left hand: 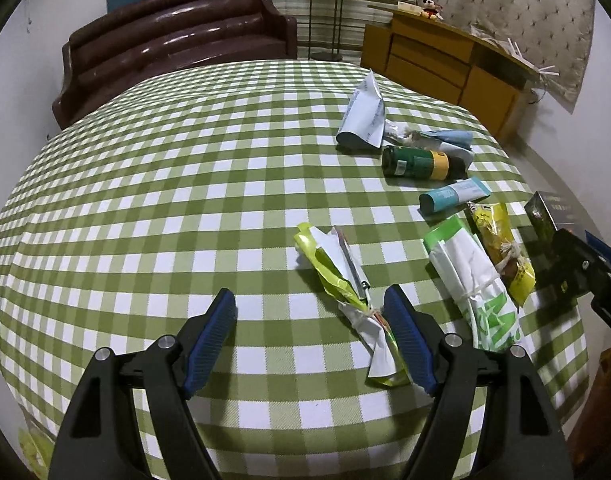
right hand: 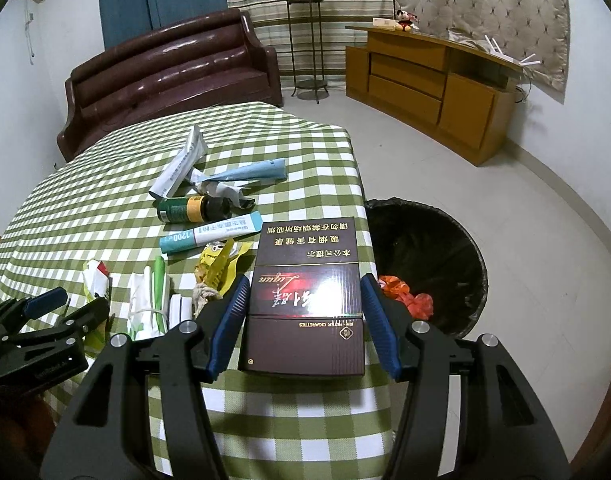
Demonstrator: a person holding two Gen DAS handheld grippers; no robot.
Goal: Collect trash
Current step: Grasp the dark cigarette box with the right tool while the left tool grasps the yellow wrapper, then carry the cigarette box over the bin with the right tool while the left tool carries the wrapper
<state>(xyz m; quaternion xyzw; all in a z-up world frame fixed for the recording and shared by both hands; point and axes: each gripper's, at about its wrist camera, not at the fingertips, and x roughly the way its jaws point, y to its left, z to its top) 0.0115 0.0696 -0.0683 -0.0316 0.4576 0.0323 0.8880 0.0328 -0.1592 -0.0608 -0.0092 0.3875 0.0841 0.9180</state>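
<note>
Two grippers are at work over the green-and-white checked tablecloth (left hand: 145,184), and each has its own piece of trash in front of it.

Your right gripper (right hand: 305,300) has the dark maroon cigarette carton (right hand: 305,292) between its blue pads, near the table's right edge. The carton's long axis runs straight away from you, along the fingers, and the pads appear to press on its two long sides, so I judge it gripped at a middling opening. The black-lined round bin (right hand: 429,264), with orange scraps already in it, sits on the floor just past that right edge, to the carton's right. That is the relation your coming move turns on: a short carry rightward over the edge, and the right hand is plainly the nearer one.

Your left gripper (left hand: 309,312) stands wide open with nothing held. The crumpled yellow-green and white wrapper (left hand: 345,280) lies slantwise, its near end against the inner face of the right-hand pad, the rest reaching away beyond the fingertips.

Further along the right side lie a green bottle with a yellow band (left hand: 417,162), a teal tube (left hand: 453,196) and more wrappers.

Whether the carton is lifted or resting on the cloth, you cannot tell; its underside is hidden, and the bin's near rim is cut off by the gripper.
</note>
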